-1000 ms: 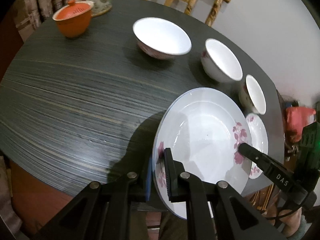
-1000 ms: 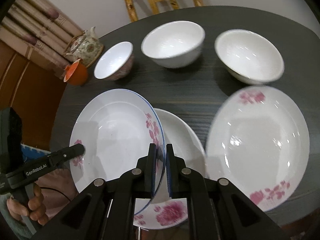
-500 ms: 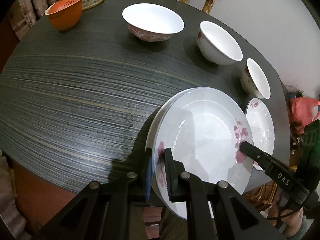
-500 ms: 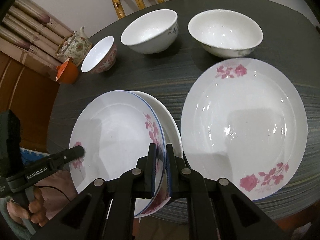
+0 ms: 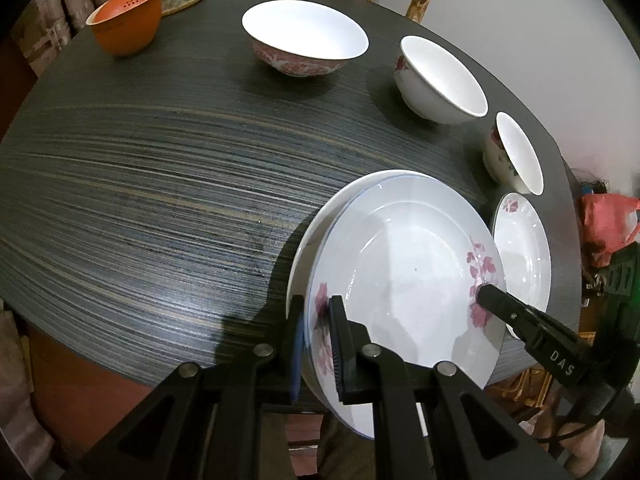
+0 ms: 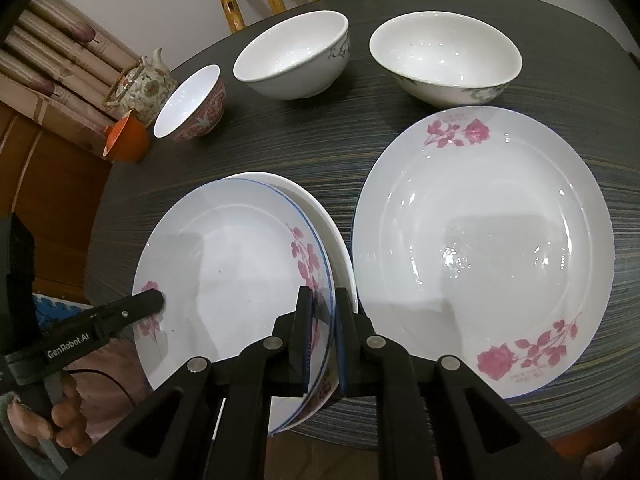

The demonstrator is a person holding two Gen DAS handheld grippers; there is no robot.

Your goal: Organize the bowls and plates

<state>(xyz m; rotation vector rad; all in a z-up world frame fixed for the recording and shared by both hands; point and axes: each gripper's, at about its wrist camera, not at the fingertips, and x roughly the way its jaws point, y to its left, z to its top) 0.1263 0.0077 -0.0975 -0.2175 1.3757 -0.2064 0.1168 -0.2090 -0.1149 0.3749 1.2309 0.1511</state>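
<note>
A: What do your tongs grip?
B: Left tongs, marked "GenRobot.AI", and right tongs, marked "DAS", each clamp the floral plate rim, over another plate on the table.

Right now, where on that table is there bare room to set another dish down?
The widest bare patch of the dark table lies left of the held plate, bordered by the orange lidded cup and the pink-patterned bowl. It is crowded on the right: two white bowls, the big rose plate and the stack leave only narrow strips.
</note>
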